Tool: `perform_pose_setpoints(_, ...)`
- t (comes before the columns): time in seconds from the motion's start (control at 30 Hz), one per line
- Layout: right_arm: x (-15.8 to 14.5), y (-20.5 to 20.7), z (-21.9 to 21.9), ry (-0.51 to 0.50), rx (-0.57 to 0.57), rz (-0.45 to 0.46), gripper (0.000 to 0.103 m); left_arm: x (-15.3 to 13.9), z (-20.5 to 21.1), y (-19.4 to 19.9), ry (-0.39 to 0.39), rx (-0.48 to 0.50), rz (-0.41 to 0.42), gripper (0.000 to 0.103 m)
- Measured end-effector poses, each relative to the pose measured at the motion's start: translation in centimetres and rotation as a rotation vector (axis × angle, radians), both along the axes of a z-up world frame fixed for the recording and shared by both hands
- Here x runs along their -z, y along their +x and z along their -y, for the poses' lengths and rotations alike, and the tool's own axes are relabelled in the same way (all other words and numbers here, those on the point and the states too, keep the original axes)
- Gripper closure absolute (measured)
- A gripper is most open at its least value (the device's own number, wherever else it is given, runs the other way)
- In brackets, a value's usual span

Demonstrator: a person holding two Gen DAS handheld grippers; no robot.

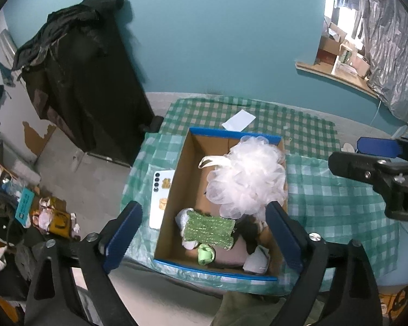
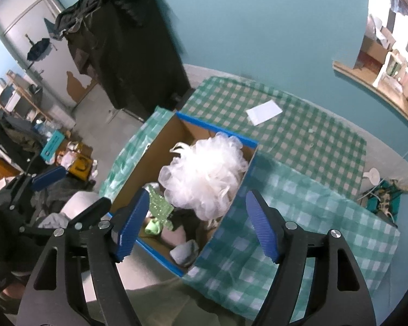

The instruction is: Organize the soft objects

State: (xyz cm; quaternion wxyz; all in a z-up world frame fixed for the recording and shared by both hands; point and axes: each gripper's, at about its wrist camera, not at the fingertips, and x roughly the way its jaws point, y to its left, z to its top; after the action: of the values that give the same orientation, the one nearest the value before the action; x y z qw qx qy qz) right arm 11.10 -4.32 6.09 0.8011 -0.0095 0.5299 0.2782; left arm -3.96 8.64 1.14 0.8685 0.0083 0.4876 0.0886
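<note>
Nearby, phone (image 1: 160, 198) beside box (image 1: 174, 190)

Below the left gripper (image 1: 204, 233), whose jaws stand wide with nothing between them, the cardboard box (image 1: 176, 190) is open-topped, but the white mesh pouf (image 1: 247, 179) fills its far half and a green scrubber (image 1: 209, 229) and other soft items cover the near floor. Left of the claw a phone (image 1: 160, 198) lies just beside the box wall. Right of the right gripper (image 2: 195, 228) the checked cloth (image 2: 312, 217) lies bare; a paper (image 2: 263, 112) lies beyond the box.
</note>
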Motion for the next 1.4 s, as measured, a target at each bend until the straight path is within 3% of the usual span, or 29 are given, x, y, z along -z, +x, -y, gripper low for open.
perform_pose_setpoints(0.23,-1.6,-0.2,1.7,-0.006,0.028,0.040,0.027,-0.9,0.7,0.0,-0.016,-0.023,0.002,0.007)
perform_pose_setpoints(0.3,-1.9,-0.2,2.2,-0.006,0.033,0.045,0.027,-1.1,1.0,0.0,-0.018,-0.028,0.001,0.002)
perform_pose_setpoints(1.4,-2.0,-0.2,6.4,-0.015,0.000,0.030,0.027,-1.7,4.6,0.1,-0.033,-0.099,-0.020,0.002)
